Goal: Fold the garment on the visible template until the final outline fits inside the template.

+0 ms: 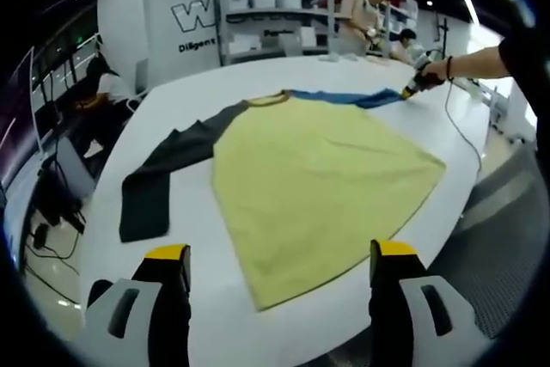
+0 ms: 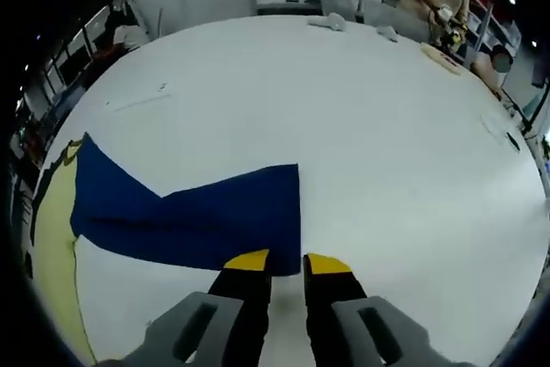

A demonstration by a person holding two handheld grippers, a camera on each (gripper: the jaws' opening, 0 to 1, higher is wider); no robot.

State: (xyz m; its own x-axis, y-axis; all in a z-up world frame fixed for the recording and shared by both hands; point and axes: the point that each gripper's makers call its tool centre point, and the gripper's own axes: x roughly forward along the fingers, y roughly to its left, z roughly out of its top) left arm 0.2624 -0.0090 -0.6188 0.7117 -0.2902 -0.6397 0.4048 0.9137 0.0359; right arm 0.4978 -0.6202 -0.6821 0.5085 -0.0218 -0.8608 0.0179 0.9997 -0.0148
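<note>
A yellow shirt (image 1: 318,178) lies flat on the white table (image 1: 172,100), collar (image 1: 268,100) away from me. Its dark grey sleeve (image 1: 163,174) stretches left toward the table's edge. The blue sleeve (image 1: 344,97) runs right along the far side. In the left gripper view my left gripper (image 1: 282,252) stands wide open just short of the hem, holding nothing. A hand holds my right gripper (image 1: 414,85) at the blue sleeve's tip. In the right gripper view the blue sleeve (image 2: 198,212) lies flat, and my right gripper (image 2: 287,263) has its jaws nearly together at the cuff's near corner.
A cable (image 1: 455,122) trails over the table's right side. Small white items (image 2: 331,21) and a flat disc (image 2: 443,58) lie at the far rim. Shelves with bins (image 1: 266,6) and people stand beyond the table. A seated person (image 1: 99,92) is at the left.
</note>
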